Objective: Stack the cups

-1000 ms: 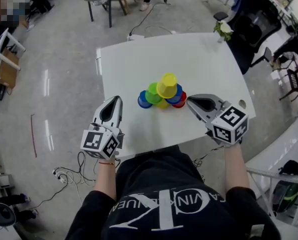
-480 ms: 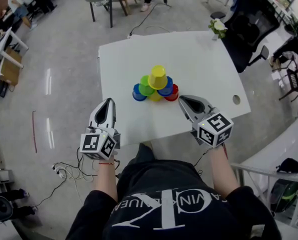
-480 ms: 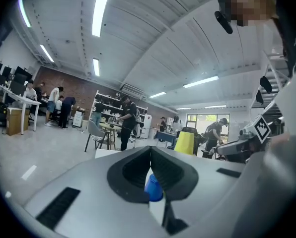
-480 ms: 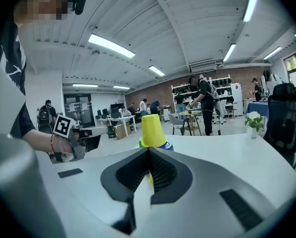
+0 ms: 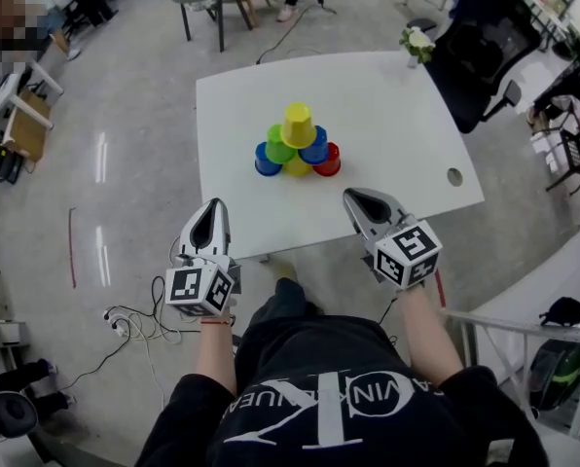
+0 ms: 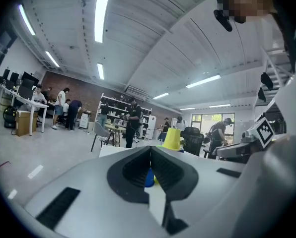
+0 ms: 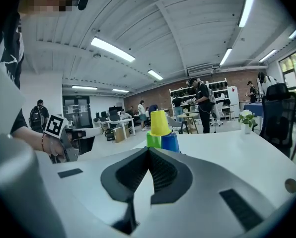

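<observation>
The cups (image 5: 297, 149) stand upside down in a small pyramid on the white table (image 5: 387, 115), roughly midway between its left and right sides and a little toward its far edge. Three make the bottom row: a blue cup (image 5: 264, 161) on the left, a yellow one in the middle and a red cup (image 5: 329, 161) on the right. A green cup (image 5: 278, 144) and a second blue one sit side by side on those, and the top yellow cup (image 5: 297, 125) crowns the pile.

The person stands at the near edge of the table with a tool in each hand. The left gripper (image 5: 215, 206) hangs over the near left corner. The right gripper (image 5: 352, 197) is over the near edge, further right. Both noses point toward the pyramid and both are well apart from it.

The left gripper's jaws are pressed together with nothing pinched between them. In the left gripper view the cups show beyond the tips. The right gripper's jaws are likewise pressed together and empty. In the right gripper view the top yellow cup, the green one and a blue one rise just above the closed tips, farther off on the table.

A little potted plant (image 5: 414, 42) with white flowers stands at the table's far right corner. A round hole (image 5: 454, 176) is set in the tabletop near the right edge. A black chair (image 5: 485, 37) is beyond the far right corner, and cables (image 5: 134, 324) lie on the floor to the near left.
</observation>
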Available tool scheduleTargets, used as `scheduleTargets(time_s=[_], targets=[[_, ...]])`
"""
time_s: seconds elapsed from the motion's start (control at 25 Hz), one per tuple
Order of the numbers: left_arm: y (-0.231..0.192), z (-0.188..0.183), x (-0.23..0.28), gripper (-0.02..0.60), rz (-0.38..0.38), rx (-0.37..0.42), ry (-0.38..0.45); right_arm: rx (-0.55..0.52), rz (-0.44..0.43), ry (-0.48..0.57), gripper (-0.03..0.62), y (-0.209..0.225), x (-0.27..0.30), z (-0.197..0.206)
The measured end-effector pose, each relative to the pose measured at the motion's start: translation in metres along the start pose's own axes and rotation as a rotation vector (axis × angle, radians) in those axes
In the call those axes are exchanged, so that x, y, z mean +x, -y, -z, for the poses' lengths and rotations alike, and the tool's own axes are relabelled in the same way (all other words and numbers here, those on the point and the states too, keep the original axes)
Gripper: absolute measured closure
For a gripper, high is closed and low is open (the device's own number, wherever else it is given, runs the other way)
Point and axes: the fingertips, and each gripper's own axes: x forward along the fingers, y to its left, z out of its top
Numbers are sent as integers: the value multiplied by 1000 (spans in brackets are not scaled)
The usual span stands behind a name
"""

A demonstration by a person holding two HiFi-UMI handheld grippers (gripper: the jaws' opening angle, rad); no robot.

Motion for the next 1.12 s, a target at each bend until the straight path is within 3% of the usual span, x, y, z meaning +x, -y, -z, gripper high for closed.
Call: scheduleTargets(time_s=[0.44,1.12], targets=[[24,12,-47,577,-17,14,-6,-4,20,29,585,-18,-34,15],[41,11,-60,577,-12,35,11,-25,14,35,585,-24,-46,22]])
